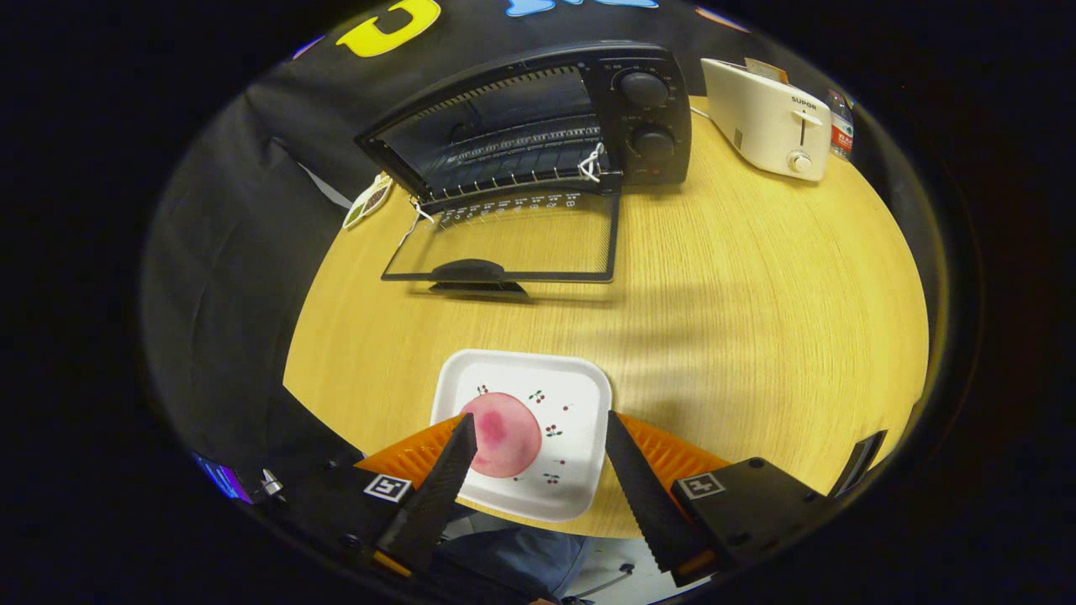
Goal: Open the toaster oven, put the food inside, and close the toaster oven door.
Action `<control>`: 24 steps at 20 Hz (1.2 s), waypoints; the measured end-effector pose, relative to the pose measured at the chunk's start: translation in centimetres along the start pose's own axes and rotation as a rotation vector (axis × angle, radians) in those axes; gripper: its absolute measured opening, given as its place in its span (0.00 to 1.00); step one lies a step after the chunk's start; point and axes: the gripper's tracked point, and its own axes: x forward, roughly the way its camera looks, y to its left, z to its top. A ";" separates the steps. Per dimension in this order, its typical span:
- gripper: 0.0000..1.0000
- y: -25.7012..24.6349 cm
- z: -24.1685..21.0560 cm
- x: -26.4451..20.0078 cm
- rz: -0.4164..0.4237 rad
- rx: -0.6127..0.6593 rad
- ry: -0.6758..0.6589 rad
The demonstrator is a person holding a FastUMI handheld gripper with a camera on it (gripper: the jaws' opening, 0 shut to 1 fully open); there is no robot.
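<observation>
I had the gripper (538, 433) released, its fingers spread wide above the near edge of the wooden table (756, 319), grasping nothing. Between them lay a white square plate (572, 403) with small cherry prints, and on it a round pink piece of food (503, 435), close against the left finger at about 10 o'clock from the gap's middle. Beyond the plate, at 12 o'clock, the black toaster oven (639, 118) stood with its glass door (513, 239) dropped flat onto the table, handle toward me, the wire rack inside in view. At 1 o'clock, well apart from the oven, sat a white pop-up toaster (761, 118), with a plastic bottle (841, 126) just behind it.
</observation>
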 end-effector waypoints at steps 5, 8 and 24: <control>0.97 -0.6 -2.2 1.1 0.019 0.037 0.122; 0.92 -0.9 -2.4 1.7 0.034 0.080 0.152; 0.02 -1.6 -2.2 3.2 0.152 0.206 0.117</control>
